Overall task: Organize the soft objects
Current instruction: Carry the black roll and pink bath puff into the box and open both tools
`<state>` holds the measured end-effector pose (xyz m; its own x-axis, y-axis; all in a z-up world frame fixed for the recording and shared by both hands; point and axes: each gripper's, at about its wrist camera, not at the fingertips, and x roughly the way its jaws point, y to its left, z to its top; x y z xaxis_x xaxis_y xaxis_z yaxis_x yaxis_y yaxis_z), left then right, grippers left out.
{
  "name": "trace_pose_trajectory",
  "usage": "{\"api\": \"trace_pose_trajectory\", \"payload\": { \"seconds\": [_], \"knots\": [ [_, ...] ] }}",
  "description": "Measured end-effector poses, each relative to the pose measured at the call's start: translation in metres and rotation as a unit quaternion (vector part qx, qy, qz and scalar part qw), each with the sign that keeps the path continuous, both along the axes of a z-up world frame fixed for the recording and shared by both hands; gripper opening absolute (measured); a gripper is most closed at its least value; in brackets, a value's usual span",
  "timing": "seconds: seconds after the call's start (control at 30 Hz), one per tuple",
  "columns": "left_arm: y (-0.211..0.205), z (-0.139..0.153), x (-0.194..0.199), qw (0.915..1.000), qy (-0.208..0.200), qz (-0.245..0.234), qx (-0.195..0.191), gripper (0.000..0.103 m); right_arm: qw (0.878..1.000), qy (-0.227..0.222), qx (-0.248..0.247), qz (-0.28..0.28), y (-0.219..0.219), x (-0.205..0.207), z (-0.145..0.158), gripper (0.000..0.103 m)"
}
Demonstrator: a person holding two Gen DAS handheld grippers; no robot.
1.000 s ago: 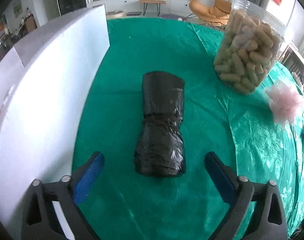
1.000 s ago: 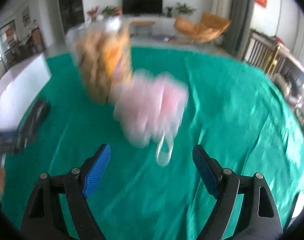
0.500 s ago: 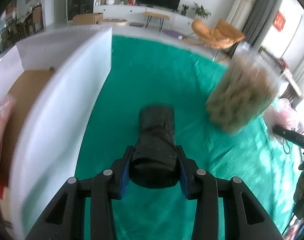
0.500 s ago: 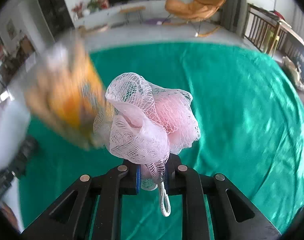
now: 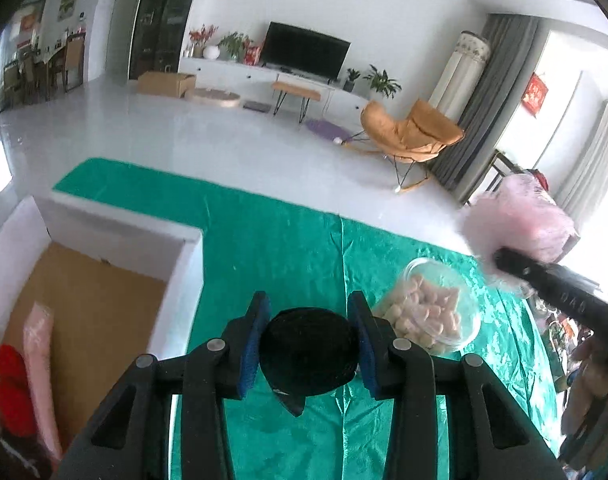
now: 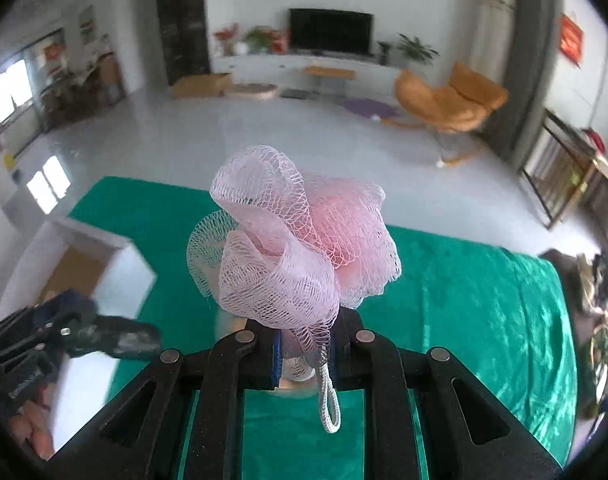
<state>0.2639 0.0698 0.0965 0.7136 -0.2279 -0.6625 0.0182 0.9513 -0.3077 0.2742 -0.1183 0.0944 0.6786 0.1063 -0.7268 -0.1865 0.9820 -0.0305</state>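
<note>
My left gripper (image 5: 308, 322) is shut on a black roll of plastic bags (image 5: 309, 350) and holds it end-on, lifted above the green tablecloth (image 5: 288, 248). My right gripper (image 6: 304, 344) is shut on a pink mesh bath pouf (image 6: 300, 240), held up in the air, its white cord loop (image 6: 327, 404) hanging down. The pouf also shows in the left wrist view (image 5: 520, 220) at the right. A white box (image 5: 184, 276) with a brown floor stands to the left and holds a red soft item (image 5: 9, 384) and a pink one (image 5: 40, 364).
A clear plastic jar of beige foam pieces (image 5: 428, 314) stands on the cloth right of the black roll. The table's far edge (image 5: 344, 216) drops to the living room floor. The left gripper's body shows in the right wrist view (image 6: 60, 332).
Both grippers closed on their objects and rose: the left lifted the black roll off the cloth, the right lifted the pink pouf higher. The views now look across the room.
</note>
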Motion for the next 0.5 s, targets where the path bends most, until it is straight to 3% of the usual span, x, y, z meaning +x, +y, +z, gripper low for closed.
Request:
{"api": "trace_pose_trajectory", "payload": {
  "seconds": [0.23,0.4,0.5],
  "knots": [
    [0.058,0.03,-0.033,0.9992,-0.023,0.022,-0.023,0.04,0.998,-0.003,0.022,0.064,0.058,-0.023,0.015,0.018],
    [0.116,0.042,-0.063,0.9981,-0.029,0.055,0.002,0.04,0.993,0.0,0.05,0.11,0.11,-0.035,0.02,0.018],
    [0.149,0.035,-0.083,0.9973,-0.004,0.067,0.031,0.04,0.987,0.023,0.082,0.139,0.14,-0.045,0.009,0.02]
  ]
}}
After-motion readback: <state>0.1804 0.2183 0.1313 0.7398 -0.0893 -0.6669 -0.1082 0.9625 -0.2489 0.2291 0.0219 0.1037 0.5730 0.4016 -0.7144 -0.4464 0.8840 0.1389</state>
